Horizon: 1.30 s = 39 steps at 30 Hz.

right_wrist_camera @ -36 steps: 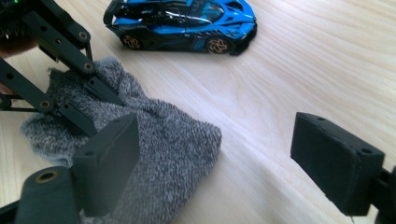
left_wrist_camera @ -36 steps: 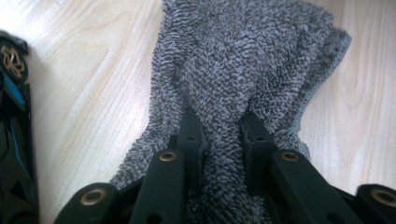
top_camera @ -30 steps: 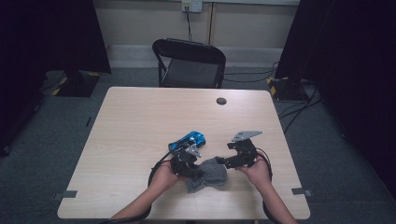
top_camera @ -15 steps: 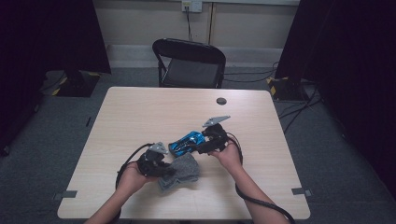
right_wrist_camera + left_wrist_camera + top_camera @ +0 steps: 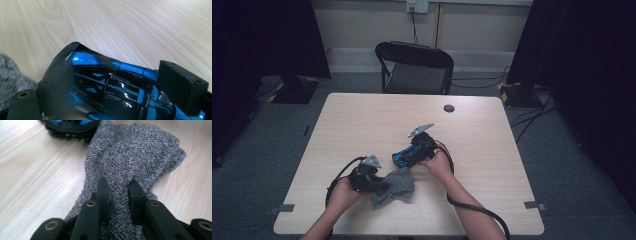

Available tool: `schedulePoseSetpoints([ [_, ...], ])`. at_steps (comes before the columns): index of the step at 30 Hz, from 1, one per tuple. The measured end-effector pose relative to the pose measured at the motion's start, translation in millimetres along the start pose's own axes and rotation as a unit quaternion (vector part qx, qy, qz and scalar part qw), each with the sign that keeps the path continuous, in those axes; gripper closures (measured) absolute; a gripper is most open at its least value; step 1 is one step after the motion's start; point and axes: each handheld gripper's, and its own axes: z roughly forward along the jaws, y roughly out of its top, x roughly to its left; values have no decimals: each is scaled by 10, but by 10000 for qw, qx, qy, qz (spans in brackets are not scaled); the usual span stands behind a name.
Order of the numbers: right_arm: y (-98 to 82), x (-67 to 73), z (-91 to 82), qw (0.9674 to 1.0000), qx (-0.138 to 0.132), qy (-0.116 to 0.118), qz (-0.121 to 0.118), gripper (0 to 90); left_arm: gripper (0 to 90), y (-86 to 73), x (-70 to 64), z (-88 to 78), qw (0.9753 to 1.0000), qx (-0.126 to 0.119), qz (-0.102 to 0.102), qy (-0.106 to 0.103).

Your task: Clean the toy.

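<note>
Left tool (image 5: pixel 117 195) pinches one grey cloth (image 5: pixel 140 155) (bunched); right tool (image 5: pixel 120 82) clasps one blue toy car (image 5: pixel 117 92).

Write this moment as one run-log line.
left gripper: shut on cloth | right gripper: shut on toy car | table: both resting

L gripper (image 5: pixel 379 184) low at the near-left, forearm in from the bottom edge, jaws pinched tight on grey knit cloth (image 5: pixel 135 162). R gripper (image 5: pixel 404 157) ahead of it, angled left, jaws wide, clamped across the blue toy car (image 5: pixel 117 87).
</note>
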Motion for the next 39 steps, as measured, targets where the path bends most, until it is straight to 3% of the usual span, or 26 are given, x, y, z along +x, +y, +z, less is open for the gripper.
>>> schedulePoseSetpoints([
  [5,-28,-12,-6,9997,-17,26,-225,122,744,-58,58,-53,9999,-35,-156,61],
  [7,-65,-51,8,9995,-140,139,-233,103,741,-83,97,-79,9994,-17,-278,182],
  [14,-76,-63,-1,9996,-149,115,-227,104,729,-120,169,-102,9977,-97,-555,375],
  [17,-107,-86,-3,9994,-267,142,-188,106,704,-109,160,-75,9982,-89,-465,359],
  [19,-91,-69,0,9995,-211,122,-218,106,601,-94,142,-77,9982,-236,-354,432],
  [23,-74,-25,23,9995,-195,76,-244,106,494,-47,125,-15,9984,-321,-169,427],
  [25,-75,-10,27,9995,-205,76,-218,106,448,-17,107,74,9985,-164,16,531],
  [27,-73,-5,26,9995,-196,69,-226,107,482,11,106,140,9986,-64,49,525],
  [30,-77,1,27,9995,-216,61,-231,107,640,46,121,148,9981,-2,20,609],
  [31,-79,3,28,9995,-224,56,-226,107,676,75,145,149,9978,34,-129,654],
  [34,-90,7,27,9994,-261,51,-206,107,711,101,173,157,9970,12,-205,748],
  [36,-94,6,27,9994,-278,49,-213,107,724,126,190,148,9951,37,-199,970],
  [39,-93,9,26,9994,-263,50,-212,107,727,153,247,152,9933,24,-238,1126],
])
